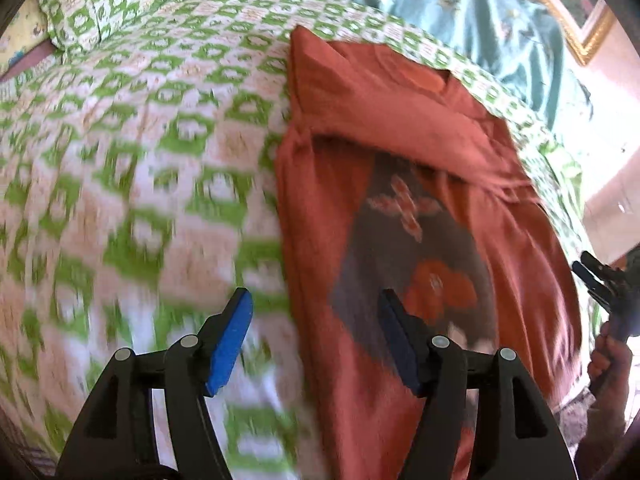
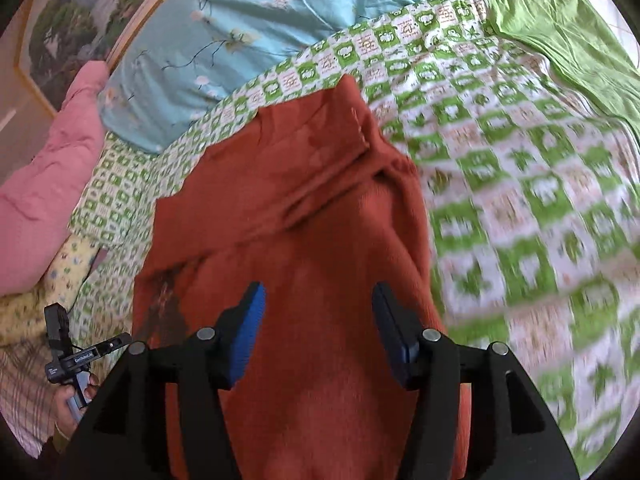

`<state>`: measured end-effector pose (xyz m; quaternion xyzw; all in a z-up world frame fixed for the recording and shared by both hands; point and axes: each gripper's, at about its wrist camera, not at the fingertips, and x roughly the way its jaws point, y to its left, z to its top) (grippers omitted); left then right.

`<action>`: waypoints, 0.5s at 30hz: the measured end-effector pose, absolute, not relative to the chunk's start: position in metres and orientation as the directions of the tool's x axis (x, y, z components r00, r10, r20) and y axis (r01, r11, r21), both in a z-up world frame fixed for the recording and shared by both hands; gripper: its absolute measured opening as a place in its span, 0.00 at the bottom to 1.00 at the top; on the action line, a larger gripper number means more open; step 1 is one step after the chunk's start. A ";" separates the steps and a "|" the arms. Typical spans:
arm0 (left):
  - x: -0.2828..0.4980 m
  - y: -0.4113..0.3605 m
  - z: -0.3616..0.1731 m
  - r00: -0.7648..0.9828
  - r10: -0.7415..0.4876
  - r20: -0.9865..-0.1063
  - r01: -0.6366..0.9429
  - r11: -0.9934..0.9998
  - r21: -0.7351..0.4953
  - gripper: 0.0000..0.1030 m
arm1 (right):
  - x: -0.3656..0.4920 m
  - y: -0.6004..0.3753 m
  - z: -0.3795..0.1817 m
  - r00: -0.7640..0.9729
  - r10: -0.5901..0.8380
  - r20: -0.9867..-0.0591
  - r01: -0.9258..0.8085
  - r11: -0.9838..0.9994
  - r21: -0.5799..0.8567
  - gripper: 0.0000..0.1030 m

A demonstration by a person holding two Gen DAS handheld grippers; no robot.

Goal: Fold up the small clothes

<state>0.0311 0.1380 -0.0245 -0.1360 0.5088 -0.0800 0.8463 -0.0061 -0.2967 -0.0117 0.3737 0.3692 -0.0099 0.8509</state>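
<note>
The left gripper (image 1: 316, 338), a black tool with two blue pads, hangs nearest in the left wrist view. Its jaws stand wide and hold nothing. One blue pad is over the bed cover and the other is over the shirt's long edge. The right gripper (image 2: 318, 334) looks the same. Its jaws are wide too, with nothing between them, and it hangs right above the shirt.

The rust-red cotton T-shirt (image 1: 400, 208) lies flat on the green and white patterned bed cover (image 1: 140, 140). It is already folded into a long, narrow strip. A dark picture with a red shape shows on its front in the left wrist view. A sleeve part is folded across near the far end. The far corner pokes up a little.

Past the shirt lies a light blue quilt with small flowers (image 2: 248, 28). A soft pink blanket (image 2: 44, 176) sits off to one side. A plain green cloth (image 2: 568, 44) lies at the far corner of the bed. A gold picture frame (image 1: 576, 20) leans behind the quilt.

The side folds look done. The step in hand looks like getting ready for the next fold. The next move probably calls for both grippers to pinch the near end of the shirt, one at each corner. Then they would lift it and lay it over the far end, so the strip becomes a small, neat square. The corners should line up.
</note>
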 end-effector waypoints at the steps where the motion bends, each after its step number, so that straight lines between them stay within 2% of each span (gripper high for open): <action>1: 0.021 0.137 -0.026 0.462 -0.287 -0.839 0.001 0.946 -0.324 0.65 | -0.012 -0.295 -0.012 0.727 0.263 -0.634 0.290 0.719 0.631 0.55; 9: -0.035 0.131 -0.032 0.424 -0.326 -0.845 0.025 0.937 -0.349 0.66 | -0.056 -0.287 -0.011 0.725 0.283 -0.628 0.269 0.722 0.637 0.56; 15: -0.067 0.113 -0.040 0.382 -0.380 -0.842 0.049 0.918 -0.392 0.71 | -0.089 -0.300 -0.011 0.729 0.247 -0.639 0.311 0.712 0.630 0.56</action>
